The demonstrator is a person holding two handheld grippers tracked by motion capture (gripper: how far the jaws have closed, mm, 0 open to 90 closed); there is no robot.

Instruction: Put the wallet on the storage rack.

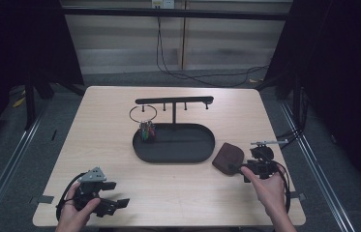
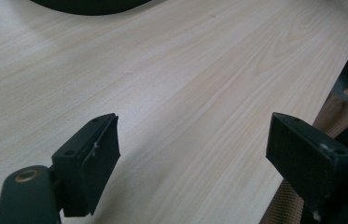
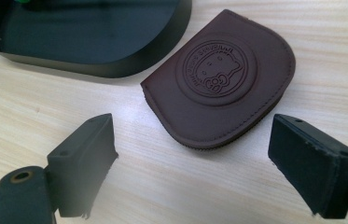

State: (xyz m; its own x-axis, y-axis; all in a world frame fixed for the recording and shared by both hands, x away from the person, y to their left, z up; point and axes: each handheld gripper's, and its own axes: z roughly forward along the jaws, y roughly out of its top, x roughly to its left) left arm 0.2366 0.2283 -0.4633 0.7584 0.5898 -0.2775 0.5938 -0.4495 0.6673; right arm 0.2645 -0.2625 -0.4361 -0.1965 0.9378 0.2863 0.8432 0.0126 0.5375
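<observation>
The brown leather pouch [image 3: 220, 79] lies flat on the surface [image 1: 120, 159], just beside the right end of the black oval tray [image 1: 202, 145] — close to its rim, though I cannot tell if they touch. A round embossed emblem faces up on it. My right hand-held gripper [image 3: 195, 163] points at the pouch with its jaws spread wide and nothing between the pads; the pouch sits just beyond them. Inside the tray, a bunch of keys with green and red tags [image 1: 147, 131] lies at the left end, under a wire ring [image 1: 142, 113] on the stand [image 1: 174, 101] that rises from the tray — the remaining floor is bare. My left hand-held gripper [image 2: 190, 154] hangs wide open, empty, over the near left surface.
</observation>
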